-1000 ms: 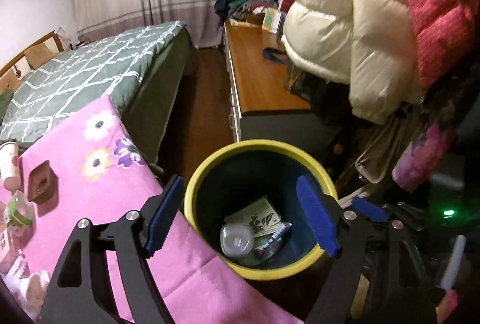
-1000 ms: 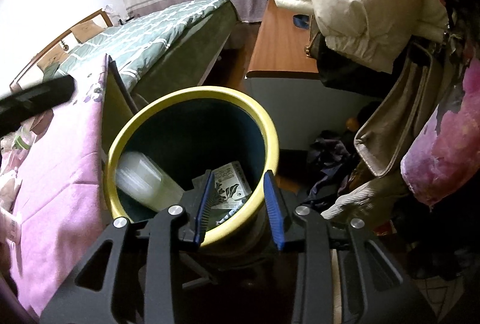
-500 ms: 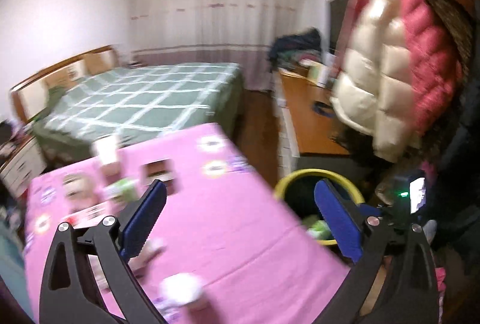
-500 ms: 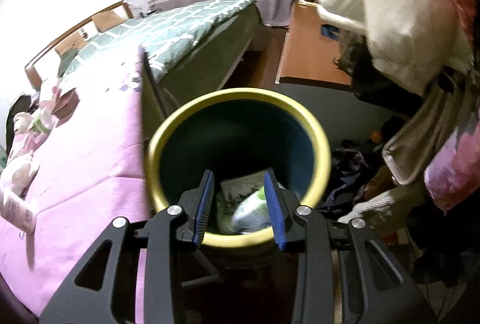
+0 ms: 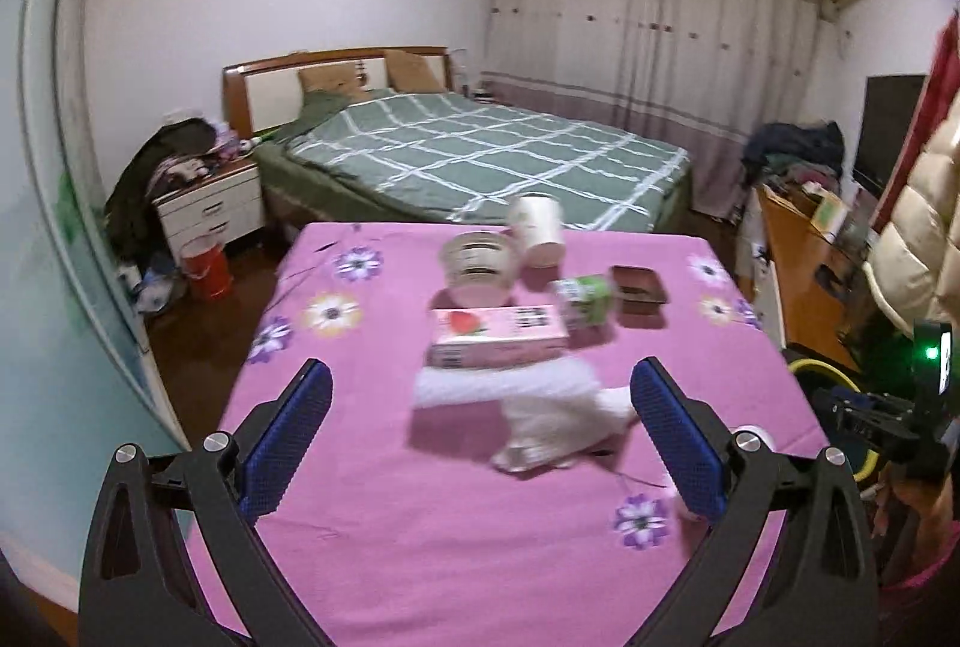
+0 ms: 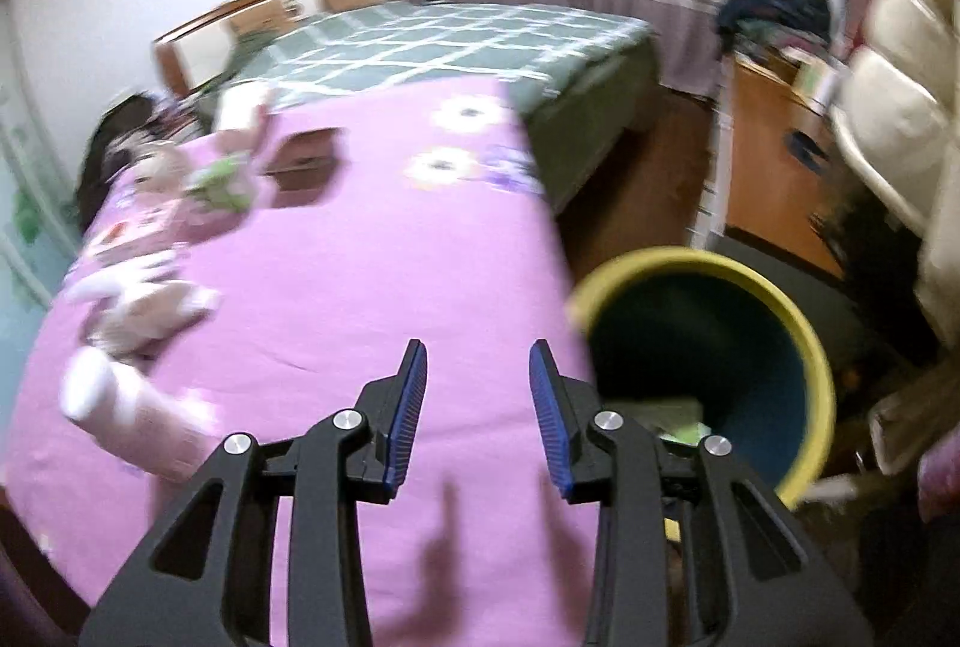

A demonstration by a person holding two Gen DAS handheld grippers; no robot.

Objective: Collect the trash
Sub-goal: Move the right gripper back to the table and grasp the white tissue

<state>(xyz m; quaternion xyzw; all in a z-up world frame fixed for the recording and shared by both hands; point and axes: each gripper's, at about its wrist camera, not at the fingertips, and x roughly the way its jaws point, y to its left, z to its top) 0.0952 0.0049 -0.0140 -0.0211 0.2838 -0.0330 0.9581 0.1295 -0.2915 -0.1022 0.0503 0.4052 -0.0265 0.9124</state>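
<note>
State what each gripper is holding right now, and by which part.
Nothing is held. The left gripper is wide open above the pink tablecloth; the right gripper is open, nothing between its pads.

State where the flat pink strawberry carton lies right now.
In the left wrist view, the flat pink strawberry carton lies mid-table on the pink floral tablecloth, between the clear round plastic tub and the crumpled white tissue.

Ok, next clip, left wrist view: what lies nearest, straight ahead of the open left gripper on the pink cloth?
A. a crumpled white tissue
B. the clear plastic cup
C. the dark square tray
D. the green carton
A. The crumpled white tissue lies closest ahead of the left gripper, with the pink strawberry box just behind it; the clear plastic cup, green carton and dark square tray all sit farther back.
</note>
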